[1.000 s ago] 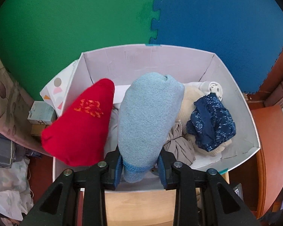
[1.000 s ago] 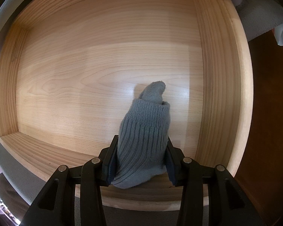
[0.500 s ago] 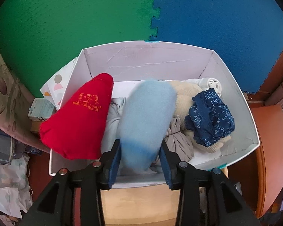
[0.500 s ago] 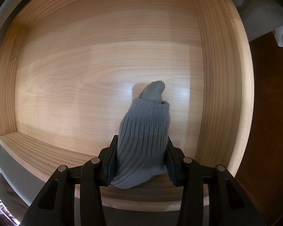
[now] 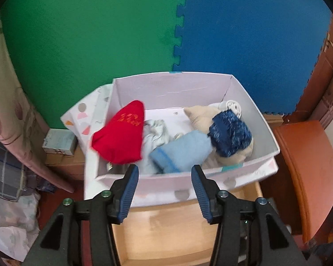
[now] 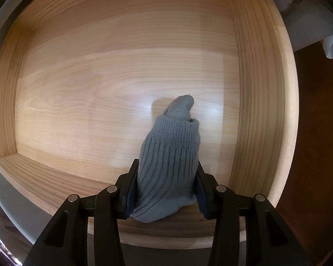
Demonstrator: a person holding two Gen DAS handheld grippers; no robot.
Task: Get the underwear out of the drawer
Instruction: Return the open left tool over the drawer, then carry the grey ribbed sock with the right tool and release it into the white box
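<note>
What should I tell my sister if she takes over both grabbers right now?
Left gripper: open, nothing between its jaws, which have just been opening; the light blue sock lies in the white box.
Right gripper: shut on the grey sock, over the wooden drawer.
Done: blue sock is in the box.
Left: carry the grey sock to the box; the drawer shows nothing else.

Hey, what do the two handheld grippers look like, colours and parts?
The left gripper has a black plastic frame with silver screw heads and ribbed blue pads lining the jaws. The right gripper has the same black frame and silver screws; its pads look dark.
</note>
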